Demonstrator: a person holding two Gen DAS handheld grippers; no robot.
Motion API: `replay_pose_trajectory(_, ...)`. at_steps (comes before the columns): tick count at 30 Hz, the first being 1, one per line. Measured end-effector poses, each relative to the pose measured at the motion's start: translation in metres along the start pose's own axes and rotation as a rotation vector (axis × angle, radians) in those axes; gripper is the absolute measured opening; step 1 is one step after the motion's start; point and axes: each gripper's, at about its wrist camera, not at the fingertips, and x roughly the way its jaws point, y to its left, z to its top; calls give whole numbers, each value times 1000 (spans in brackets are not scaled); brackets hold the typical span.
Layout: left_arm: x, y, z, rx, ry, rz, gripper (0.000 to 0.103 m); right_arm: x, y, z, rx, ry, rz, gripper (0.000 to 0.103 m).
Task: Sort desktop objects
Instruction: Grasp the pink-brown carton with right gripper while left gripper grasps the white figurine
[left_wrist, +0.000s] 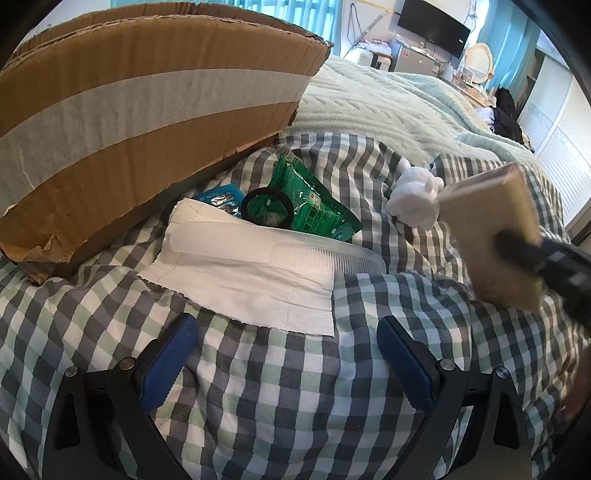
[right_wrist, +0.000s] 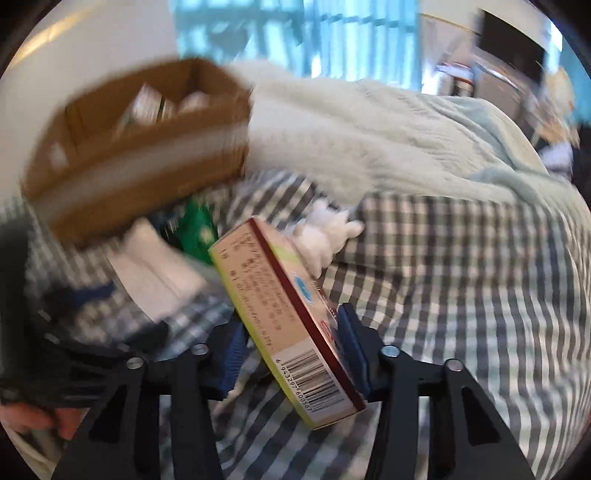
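My right gripper (right_wrist: 291, 350) is shut on a flat medicine carton (right_wrist: 284, 317) with a barcode and holds it tilted above the checked sheet; the carton also shows at the right of the left wrist view (left_wrist: 491, 232). My left gripper (left_wrist: 288, 350) is open and empty, low over the sheet, just short of a white tissue (left_wrist: 243, 280). A clear plastic comb (left_wrist: 295, 251) lies on the tissue. Behind it are a black ring (left_wrist: 266, 206), a green packet (left_wrist: 310, 199), a blue foil packet (left_wrist: 221, 197) and a small white toy (left_wrist: 415, 199).
An open cardboard box (left_wrist: 129, 122) with a tape stripe stands at the left on the bed; it holds a few small boxes (right_wrist: 155, 107). A pale green blanket (left_wrist: 388, 107) lies behind. A television and furniture stand far back. The right wrist view is blurred.
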Motion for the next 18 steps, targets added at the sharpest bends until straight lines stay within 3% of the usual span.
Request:
replay_pose_trajectory(5,-3,-13,4,22,-6,-5,100,-22,-31,1,137,-75,-25,34)
replay_pose_trajectory(11,2,-53,28,74,-18,-71,100,-33,-52,5,231,-128,-35,32)
replay_pose_trajectory(18,42,-98,70,102,-27,-121,100,-31,-79,20,294,-159,-60,29)
